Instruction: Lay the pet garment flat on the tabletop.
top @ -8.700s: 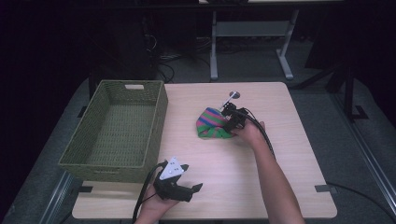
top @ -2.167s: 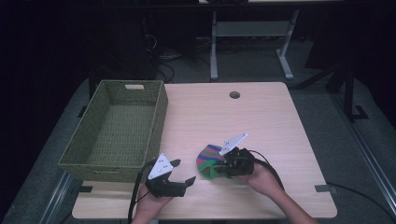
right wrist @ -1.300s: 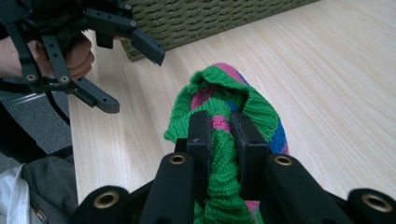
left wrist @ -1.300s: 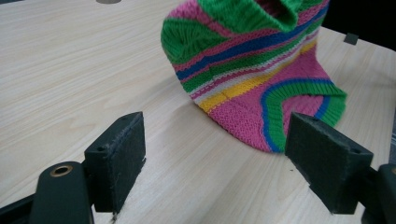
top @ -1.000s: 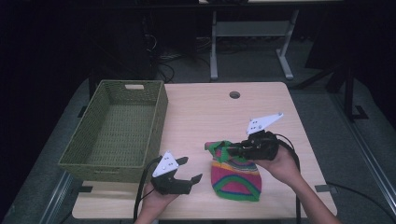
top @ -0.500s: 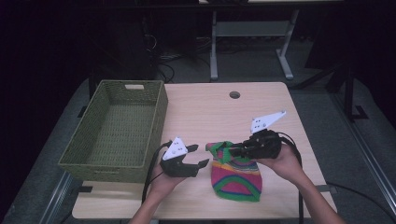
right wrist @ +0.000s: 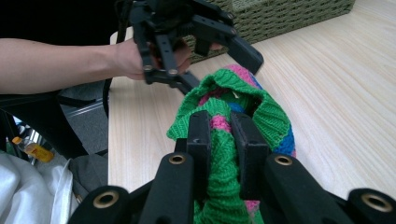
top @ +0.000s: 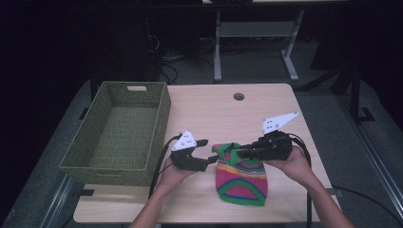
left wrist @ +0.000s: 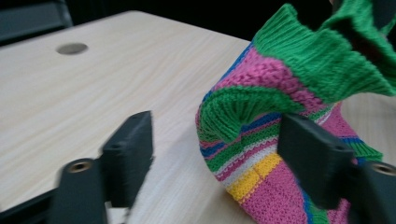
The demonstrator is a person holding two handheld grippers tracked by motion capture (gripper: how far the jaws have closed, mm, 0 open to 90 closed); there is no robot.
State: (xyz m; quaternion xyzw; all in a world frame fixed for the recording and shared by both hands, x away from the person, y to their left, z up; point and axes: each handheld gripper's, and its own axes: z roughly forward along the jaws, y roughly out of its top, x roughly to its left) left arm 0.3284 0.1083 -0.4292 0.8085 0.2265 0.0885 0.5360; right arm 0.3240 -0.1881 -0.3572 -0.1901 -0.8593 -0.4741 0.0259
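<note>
In the left gripper view we see the striped sock cut off at the right and bottom edges, and the near black jaw is blurred. In the right gripper view the right tongs cover the pinched green cuff, and the picture's bottom edge cuts off the sock below them. From the high view, the person's forearms leave the frame at the bottom and the basket hides the worktop beneath it.

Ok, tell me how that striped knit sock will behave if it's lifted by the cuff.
The sock likely hangs limp: its cuff already folds where the right gripper pinches it. Probably light, since one pinch raises the cuff. The ribbed knit shouldn't slip.
</note>
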